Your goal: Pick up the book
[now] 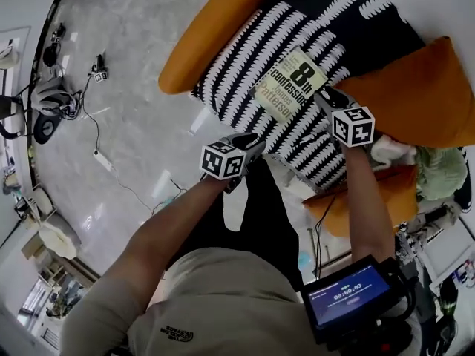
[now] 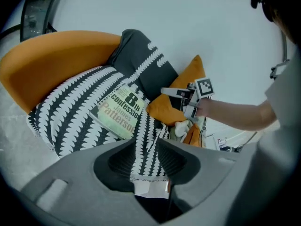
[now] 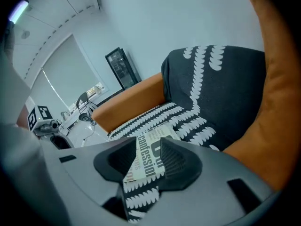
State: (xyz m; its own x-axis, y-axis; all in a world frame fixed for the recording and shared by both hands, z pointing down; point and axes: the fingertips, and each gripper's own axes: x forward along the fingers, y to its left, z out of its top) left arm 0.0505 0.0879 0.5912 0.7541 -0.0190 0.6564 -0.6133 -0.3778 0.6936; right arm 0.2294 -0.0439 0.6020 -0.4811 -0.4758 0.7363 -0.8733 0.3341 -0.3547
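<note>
On the striped seat cushion (image 1: 245, 65), a book (image 1: 291, 84) lies cover up. Left gripper (image 1: 249, 145) at its seven o'clock, right gripper (image 1: 326, 99) at four o'clock, both with jaws apart.

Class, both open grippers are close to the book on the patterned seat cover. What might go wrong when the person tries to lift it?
1. The book lies flat on the soft seat cover; the right gripper, open at its edge, may pinch fabric along with it.
2. The left gripper faces the cover's hem, not the book, so closing there would likely grab cloth only.
3. Held by one edge, the book could sag or slip.
</note>
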